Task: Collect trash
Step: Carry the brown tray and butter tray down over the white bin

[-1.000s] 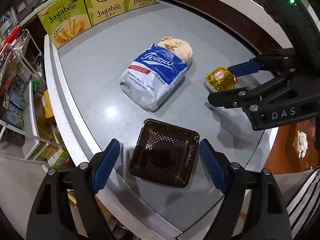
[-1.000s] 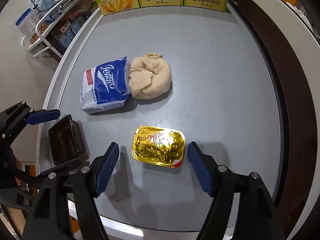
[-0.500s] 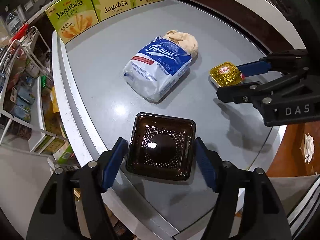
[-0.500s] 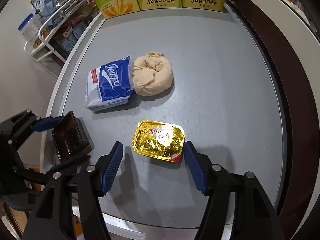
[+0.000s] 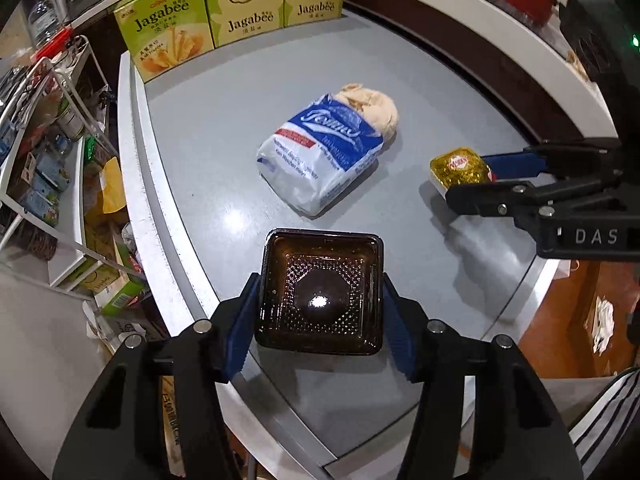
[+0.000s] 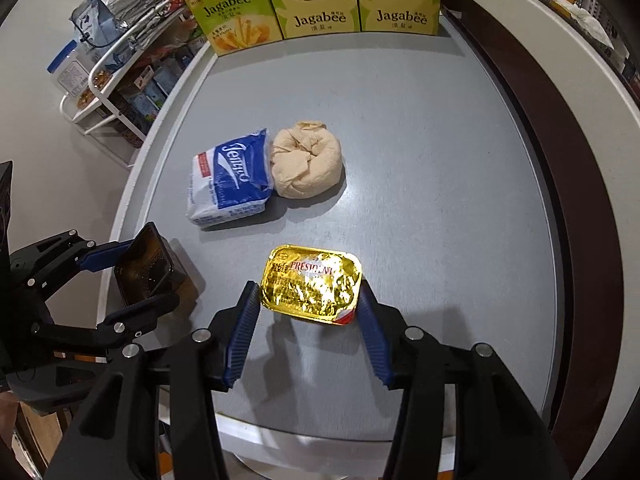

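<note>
A dark brown plastic tray [image 5: 320,264] sits on the grey round table [image 5: 224,128] near its front edge. My left gripper [image 5: 319,282] is closing on it, both blue pads pressed against the tray's sides. A gold-foil butter pack [image 6: 312,280] lies to its right. My right gripper [image 6: 309,288] is closing on that pack, its pads touching both short ends. Behind them lie a blue-and-white tissue pack [image 6: 232,180] and a crumpled beige paper wad [image 6: 308,164], touching each other.
Three green Jagabee boxes [image 6: 316,0] stand along the table's far edge. A white wire rack [image 5: 52,160] full of goods stands left of the table. A raised white and dark rim [image 6: 560,140] curves along the right side.
Both grippers' jaws have narrowed from wide apart until the pads meet the tray and the butter pack. Both have edged forward over their objects.
</note>
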Motion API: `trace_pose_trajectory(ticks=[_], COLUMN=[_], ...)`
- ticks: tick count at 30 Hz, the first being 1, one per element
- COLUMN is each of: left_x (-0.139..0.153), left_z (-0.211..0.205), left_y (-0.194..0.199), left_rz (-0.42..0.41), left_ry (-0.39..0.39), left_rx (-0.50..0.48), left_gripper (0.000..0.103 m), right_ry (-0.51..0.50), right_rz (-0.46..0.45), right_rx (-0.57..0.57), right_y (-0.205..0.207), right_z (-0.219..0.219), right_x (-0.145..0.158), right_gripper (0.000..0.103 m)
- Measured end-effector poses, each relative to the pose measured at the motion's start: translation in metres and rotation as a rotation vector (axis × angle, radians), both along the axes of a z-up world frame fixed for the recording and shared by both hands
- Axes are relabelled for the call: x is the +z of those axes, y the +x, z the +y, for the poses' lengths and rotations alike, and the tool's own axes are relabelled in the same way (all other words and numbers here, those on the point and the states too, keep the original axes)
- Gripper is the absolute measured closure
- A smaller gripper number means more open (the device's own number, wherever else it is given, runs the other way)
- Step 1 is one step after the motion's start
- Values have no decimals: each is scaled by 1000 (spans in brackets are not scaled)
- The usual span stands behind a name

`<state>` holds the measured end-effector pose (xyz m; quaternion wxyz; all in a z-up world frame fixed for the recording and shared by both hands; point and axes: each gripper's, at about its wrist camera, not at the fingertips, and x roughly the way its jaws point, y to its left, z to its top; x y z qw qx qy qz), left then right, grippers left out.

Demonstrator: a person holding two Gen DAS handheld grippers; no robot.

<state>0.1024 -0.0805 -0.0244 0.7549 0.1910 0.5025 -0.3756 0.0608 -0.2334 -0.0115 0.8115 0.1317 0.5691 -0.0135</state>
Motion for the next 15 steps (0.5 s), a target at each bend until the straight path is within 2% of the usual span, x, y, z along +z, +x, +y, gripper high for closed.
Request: trace_pose_trajectory(ticks=[15], left_x=[33], left_z=[11], left_y=[-39], left_rz=[-37], left_ry=[-77], left_rx=[119], left_gripper=[46], right_ry=[44], right_rz=[-71], right_rx=[53], right_y=[-41], right_z=[2], right_x=[39], right_gripper=[55])
